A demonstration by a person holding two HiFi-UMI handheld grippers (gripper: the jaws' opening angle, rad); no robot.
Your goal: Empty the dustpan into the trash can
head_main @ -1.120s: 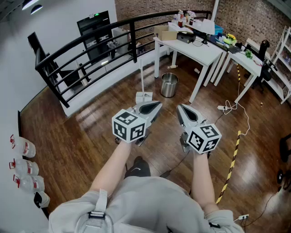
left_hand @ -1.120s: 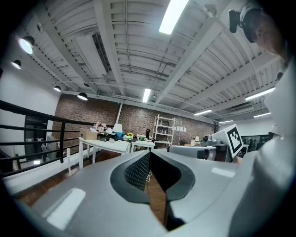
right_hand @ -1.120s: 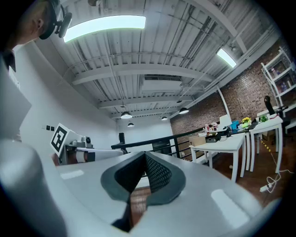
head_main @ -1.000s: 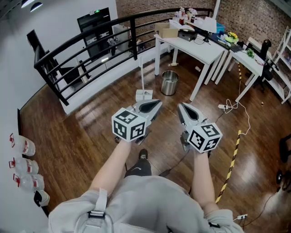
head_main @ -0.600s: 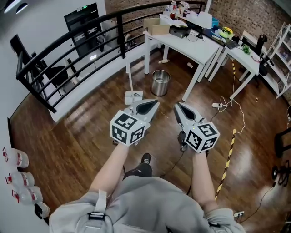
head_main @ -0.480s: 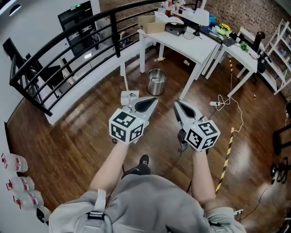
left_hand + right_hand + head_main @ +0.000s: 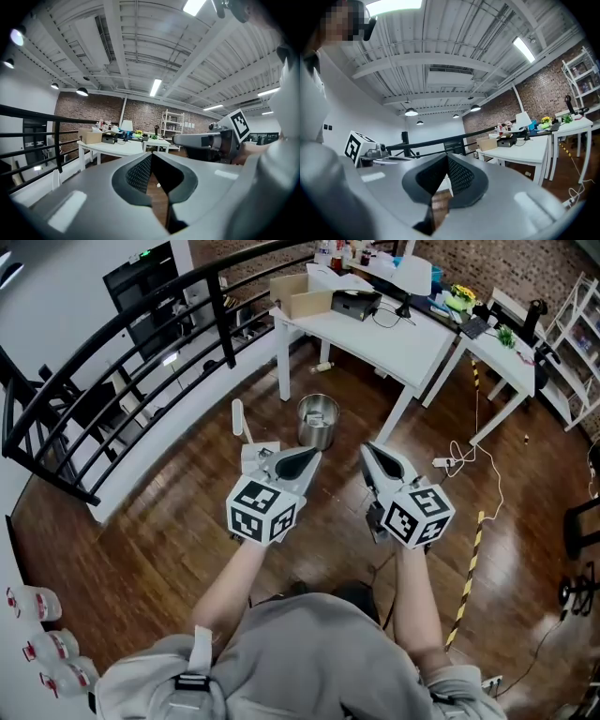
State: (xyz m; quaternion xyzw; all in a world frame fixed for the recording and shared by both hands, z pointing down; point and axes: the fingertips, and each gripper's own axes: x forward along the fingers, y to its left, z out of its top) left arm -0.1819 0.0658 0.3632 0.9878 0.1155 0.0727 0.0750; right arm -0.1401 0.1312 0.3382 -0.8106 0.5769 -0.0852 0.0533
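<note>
Both grippers are empty w/ jaws pressed shut: left gripper (image 7: 302,461) & right gripper (image 7: 379,457), side by side, pointing roughly level. Dustpan (image 7: 253,457) sits on the wood floor (image 7: 159,521) at approx 11 o'clock off the left tips, handle upright, so the left hand's nearer, I'd say. Trash can (image 7: 318,423) is near it, at 1 o'clock from the dustpan, by the white table (image 7: 394,334).

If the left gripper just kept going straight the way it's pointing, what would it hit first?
Probably the long white table. The left gripper, fingers shut, points roughly level, so it likely passes above the round steel trash can on the floor. Depth is unclear.
</note>
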